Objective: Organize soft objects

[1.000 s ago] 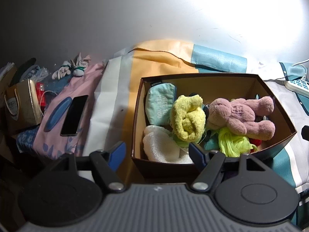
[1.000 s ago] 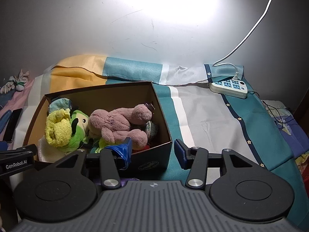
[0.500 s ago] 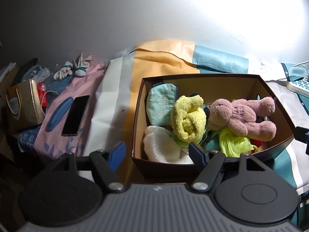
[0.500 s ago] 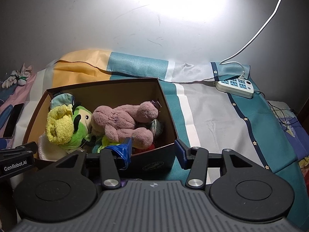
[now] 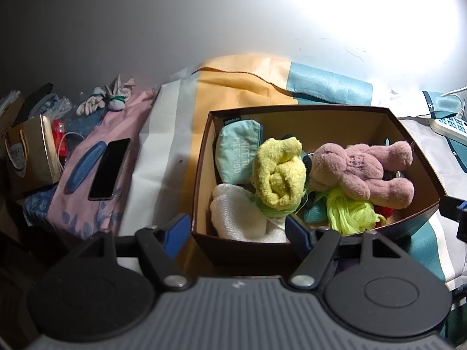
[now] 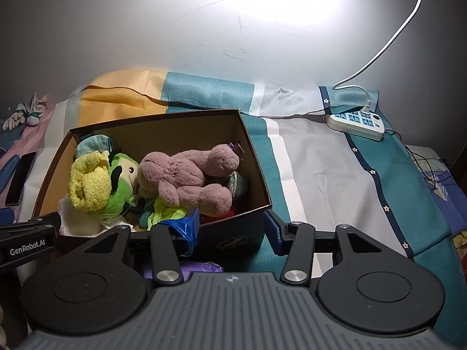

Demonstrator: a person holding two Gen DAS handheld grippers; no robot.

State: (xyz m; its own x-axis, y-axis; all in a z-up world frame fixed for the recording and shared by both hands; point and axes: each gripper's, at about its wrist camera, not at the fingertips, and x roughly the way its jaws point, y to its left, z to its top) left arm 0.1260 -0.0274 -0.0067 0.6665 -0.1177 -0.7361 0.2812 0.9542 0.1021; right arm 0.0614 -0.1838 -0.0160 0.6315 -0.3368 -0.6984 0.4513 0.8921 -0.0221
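Observation:
A brown cardboard box [image 5: 292,109] stands on a striped cloth. Inside it lie a pink plush bear [image 5: 364,169], a rolled yellow towel [image 5: 280,172], a white towel [image 5: 236,215], a teal pouch [image 5: 236,154] and neon green mesh [image 5: 347,213]. The right wrist view also shows a green plush [image 6: 122,180] beside the bear [image 6: 186,175]. My left gripper [image 5: 238,230] stands open astride the box's near left corner. My right gripper [image 6: 232,229] is open astride the near right corner of the box [image 6: 254,157], a scrap of blue film on its left finger. No soft item is held.
Left of the box, a black phone [image 5: 109,169] lies on pink fabric. A gold paper bag [image 5: 32,154] and a tied glove bundle [image 5: 108,102] are further left. A white power strip [image 6: 354,122] with its cable sits at the back right on the cloth.

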